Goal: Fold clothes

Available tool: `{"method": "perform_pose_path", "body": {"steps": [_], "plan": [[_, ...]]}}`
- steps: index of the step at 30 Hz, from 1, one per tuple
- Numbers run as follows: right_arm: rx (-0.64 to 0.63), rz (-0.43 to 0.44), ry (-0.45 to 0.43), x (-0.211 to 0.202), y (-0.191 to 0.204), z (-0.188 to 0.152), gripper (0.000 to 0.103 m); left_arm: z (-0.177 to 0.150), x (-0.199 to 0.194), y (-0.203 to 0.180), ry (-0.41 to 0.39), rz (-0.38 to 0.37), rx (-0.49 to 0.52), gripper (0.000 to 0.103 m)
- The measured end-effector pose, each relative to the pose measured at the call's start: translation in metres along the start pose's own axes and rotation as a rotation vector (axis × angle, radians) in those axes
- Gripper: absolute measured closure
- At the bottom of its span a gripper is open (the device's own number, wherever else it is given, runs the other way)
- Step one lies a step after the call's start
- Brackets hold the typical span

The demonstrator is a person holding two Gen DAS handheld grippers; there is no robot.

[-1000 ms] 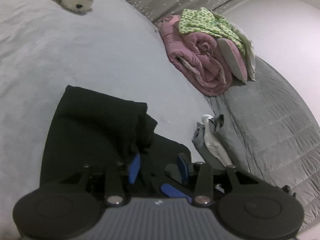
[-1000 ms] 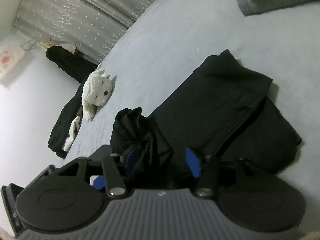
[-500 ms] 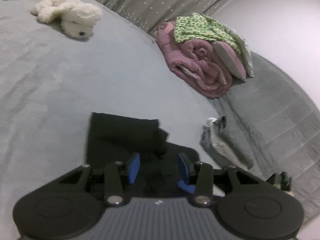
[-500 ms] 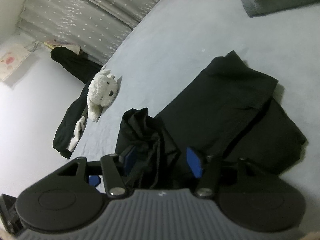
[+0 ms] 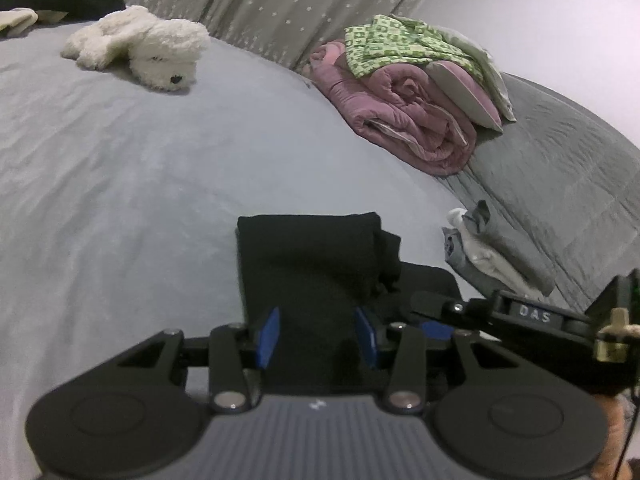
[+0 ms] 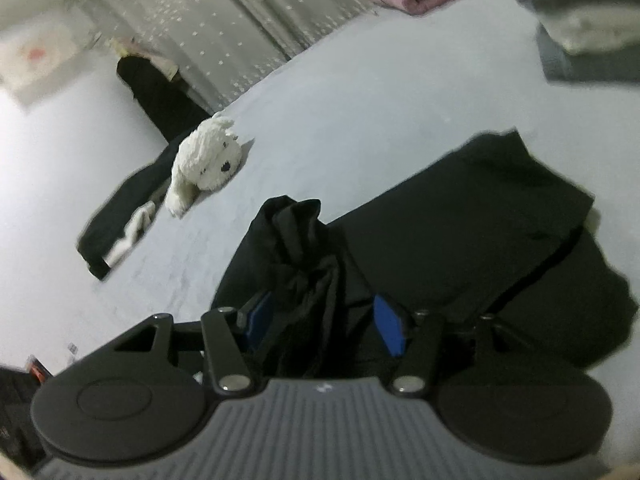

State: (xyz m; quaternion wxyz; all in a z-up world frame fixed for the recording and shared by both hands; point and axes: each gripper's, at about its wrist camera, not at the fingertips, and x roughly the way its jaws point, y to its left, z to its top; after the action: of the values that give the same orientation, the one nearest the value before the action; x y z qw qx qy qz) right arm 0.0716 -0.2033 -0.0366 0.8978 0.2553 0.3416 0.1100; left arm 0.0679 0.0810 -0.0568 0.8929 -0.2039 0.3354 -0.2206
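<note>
Black garment [image 5: 312, 264] lies on the grey bed [image 5: 120, 168], directly ahead of both tools. From the left tool it reads as a flat folded panel with a loose flap hanging off its right edge. From the right tool a bunched, crumpled end [image 6: 296, 240] rises between the fingers, with the flatter folded part ahead and to the right.

Left gripper [image 5: 316, 336]: blue pads wide apart, over the near edge of the cloth, gripping nothing I can see. Right gripper [image 6: 322, 320]: pads also spread, bunched fabric standing between them; whether any of it is pinched, cannot tell.

Risks, as I judge them:
- Closing on the bunch would catch several layers, dragging the folded part out of shape.
- Black on black hides edges; a wrong layer is easily picked.
- The two tools sit close together and could collide.

Stuffed dog [image 5: 152, 48] sits far ahead, well clear.
</note>
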Motion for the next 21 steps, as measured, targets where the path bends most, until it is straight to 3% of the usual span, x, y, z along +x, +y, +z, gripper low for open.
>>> {"method": "perform_pose_path", "body": {"steps": [4,10,17,21], "plan": [[-0.145,-0.040,-0.062,-0.006,0.011,-0.001,0.043,0.001,0.004,0.005,-0.002,-0.015,-0.016,0.061],[-0.241,-0.041,-0.090,0.012,0.018,0.001,0.043,0.002,0.010,0.010,-0.003,-0.037,-0.057,0.061],[-0.275,-0.052,-0.046,0.034,0.023,-0.010,0.043,-0.003,0.012,0.008,0.006,-0.036,-0.042,0.061],[-0.372,-0.069,-0.049,0.037,0.038,-0.019,0.043,-0.004,0.011,0.008,0.006,-0.033,-0.029,0.061]]}}
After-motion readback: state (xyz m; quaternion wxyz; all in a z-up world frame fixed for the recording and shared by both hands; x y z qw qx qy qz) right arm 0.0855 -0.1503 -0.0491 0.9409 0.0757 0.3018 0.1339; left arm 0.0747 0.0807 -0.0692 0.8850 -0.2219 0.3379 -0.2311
